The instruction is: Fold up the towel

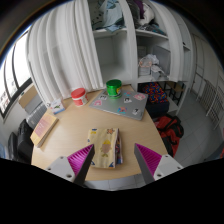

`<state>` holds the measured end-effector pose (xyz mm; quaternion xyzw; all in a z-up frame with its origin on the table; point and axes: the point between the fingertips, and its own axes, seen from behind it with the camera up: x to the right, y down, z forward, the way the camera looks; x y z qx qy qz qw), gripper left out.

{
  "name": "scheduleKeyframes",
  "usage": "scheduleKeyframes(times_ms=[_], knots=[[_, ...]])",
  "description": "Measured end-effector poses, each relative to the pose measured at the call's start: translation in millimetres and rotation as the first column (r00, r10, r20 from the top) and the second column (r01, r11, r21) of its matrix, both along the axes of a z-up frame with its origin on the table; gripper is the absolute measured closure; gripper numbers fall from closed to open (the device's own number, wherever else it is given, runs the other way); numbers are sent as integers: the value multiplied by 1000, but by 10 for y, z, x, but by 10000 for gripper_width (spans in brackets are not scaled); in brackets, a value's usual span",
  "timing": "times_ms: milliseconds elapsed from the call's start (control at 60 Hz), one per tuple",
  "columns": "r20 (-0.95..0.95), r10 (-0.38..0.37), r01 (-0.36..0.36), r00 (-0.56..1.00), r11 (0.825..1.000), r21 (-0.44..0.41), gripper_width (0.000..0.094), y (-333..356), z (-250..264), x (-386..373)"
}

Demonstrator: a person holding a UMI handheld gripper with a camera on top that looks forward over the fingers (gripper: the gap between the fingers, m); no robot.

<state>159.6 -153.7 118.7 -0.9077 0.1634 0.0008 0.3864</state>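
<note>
- Patterned towel: lies flat on the near part of the desk, just ahead of the jaws and between their lines
- Gripper: jaws apart, holding nothing, pink pads above the desk edge
- Advice: lower squarely onto the towel's near edge, pinch one layer only
- Beyond: red cup, green cup, grey laptop, well clear

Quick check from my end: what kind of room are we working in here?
Probably a lived-in room at home: a wooden table by a curtained window, open shelves piled with clothes. The towel lies just ahead of the open gripper.
</note>
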Motion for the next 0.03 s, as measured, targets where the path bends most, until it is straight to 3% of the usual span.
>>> scheduleKeyframes(times_ms=[33], knots=[[4,-11,11,1000,1000,9,100,-57,67,25]])
